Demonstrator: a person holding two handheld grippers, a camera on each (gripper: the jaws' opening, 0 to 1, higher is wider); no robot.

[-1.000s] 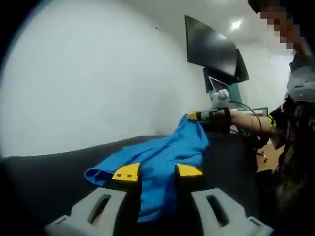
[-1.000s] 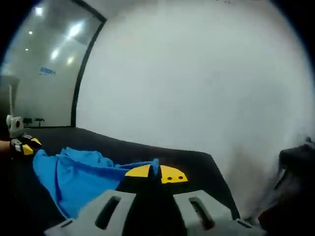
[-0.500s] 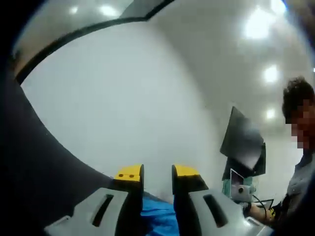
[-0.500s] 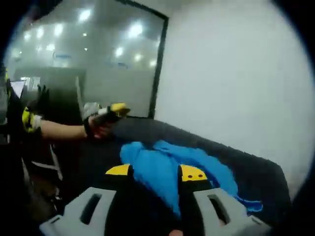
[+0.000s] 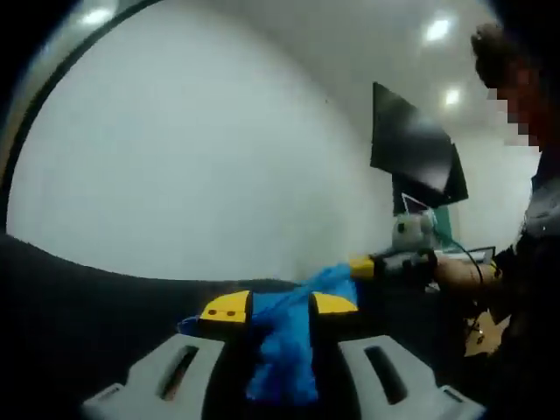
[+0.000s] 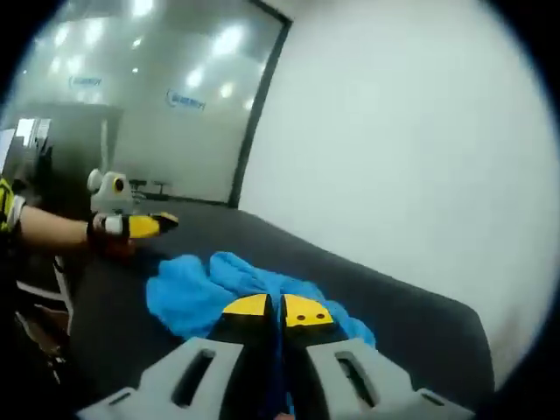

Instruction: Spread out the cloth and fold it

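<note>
The crumpled bright blue cloth (image 6: 229, 284) lies bunched on the dark matte bench (image 6: 411, 324), part of it raised between the two tools. Left gripper (image 5: 278, 305): yellow-tipped fingers (image 5: 227, 307) stand narrowly apart with a fold of the cloth (image 5: 282, 350) passing between them; whether they actually grip it cannot be told. Right gripper (image 6: 278, 308): fingers (image 6: 304, 311) nearly touching, pinching a cloth edge. In the left gripper view the other tool holds the cloth's far end. A white wall (image 5: 192, 166) and a black wall-mounted screen (image 5: 411, 153) stand behind.

Soft motion blur — glaring ceiling spots (image 5: 437, 31)
</note>
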